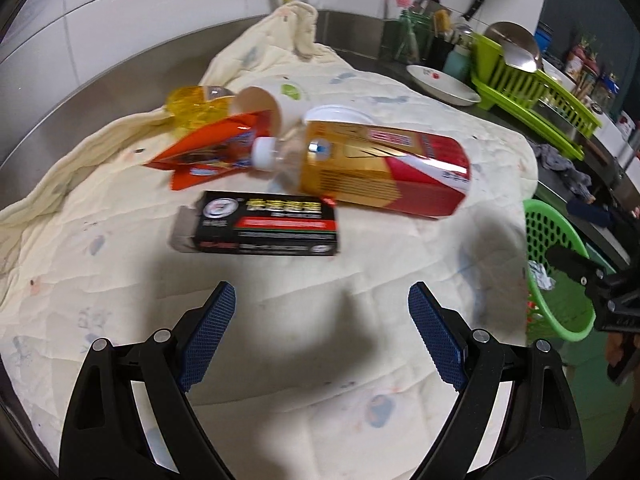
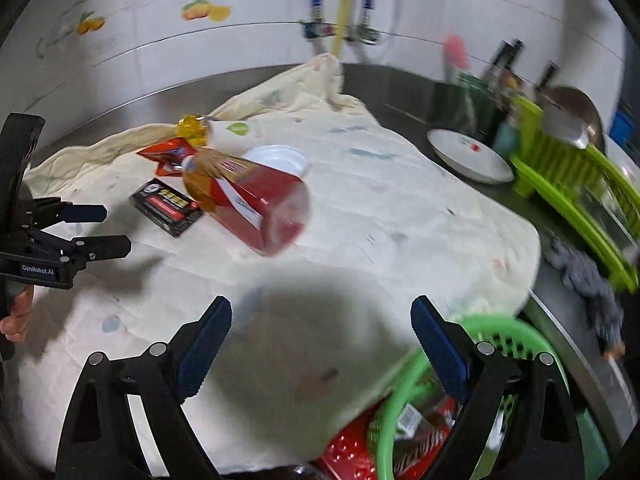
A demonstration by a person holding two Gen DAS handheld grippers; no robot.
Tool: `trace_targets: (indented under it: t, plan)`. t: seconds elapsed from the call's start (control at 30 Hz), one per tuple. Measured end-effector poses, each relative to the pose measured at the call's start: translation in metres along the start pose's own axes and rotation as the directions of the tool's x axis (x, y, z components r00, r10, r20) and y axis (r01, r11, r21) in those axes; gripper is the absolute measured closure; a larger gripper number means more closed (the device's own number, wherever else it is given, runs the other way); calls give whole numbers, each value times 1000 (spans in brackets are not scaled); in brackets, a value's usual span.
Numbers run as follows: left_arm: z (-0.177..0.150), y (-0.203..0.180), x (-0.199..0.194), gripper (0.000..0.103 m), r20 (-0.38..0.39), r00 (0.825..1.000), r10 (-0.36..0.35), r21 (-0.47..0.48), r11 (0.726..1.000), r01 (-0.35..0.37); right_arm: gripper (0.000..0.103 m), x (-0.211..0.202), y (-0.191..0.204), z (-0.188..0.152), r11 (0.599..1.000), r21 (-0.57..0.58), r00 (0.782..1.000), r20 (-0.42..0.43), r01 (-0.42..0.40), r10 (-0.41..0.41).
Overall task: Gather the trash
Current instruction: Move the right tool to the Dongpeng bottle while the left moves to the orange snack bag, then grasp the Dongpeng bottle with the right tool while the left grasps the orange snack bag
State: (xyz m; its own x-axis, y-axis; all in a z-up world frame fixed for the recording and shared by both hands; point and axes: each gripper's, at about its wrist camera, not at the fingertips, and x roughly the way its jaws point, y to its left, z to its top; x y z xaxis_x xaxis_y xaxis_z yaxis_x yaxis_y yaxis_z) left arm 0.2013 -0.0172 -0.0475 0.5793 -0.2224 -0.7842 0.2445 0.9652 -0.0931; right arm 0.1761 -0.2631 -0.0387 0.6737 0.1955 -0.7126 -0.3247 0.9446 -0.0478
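Trash lies in a heap on a cream cloth: a black box, a red-and-gold carton, a clear bottle with a white cap, an orange wrapper, a paper cup and a yellow plastic piece. My left gripper hovers open just short of the black box, nothing between its pads. My right gripper is open and empty above the cloth's right corner, over the rim of a green basket holding red wrappers. The left gripper shows at the left of the right wrist view.
The green basket sits off the cloth's right edge. Behind it on the steel counter are a lime dish rack, a white plate, a grey rag and a utensil holder with knives. A tiled wall closes the back.
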Motion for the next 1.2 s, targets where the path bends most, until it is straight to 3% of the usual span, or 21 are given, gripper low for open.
trace_targets:
  t: [0.27,0.57,0.97,1.2]
  plan:
    - [-2,33,-2,16,9,1000,26,-23,999,-26,15,38,24,48,986,-145,996,-52,-80,73]
    - [6,61,3,16,7,999,54,-36,998,-54,15,76,49,84,943,-312,991,-96,-119,94]
    - [13,71,11,16,0,997,82,-12,997,-82,15,132,64,113,890,-399,966,-215,-222,145]
    - [20,77,16,16,-6,996,90,-9,996,-90,15,158,69,116,877,-380,940,-279,-294,194]
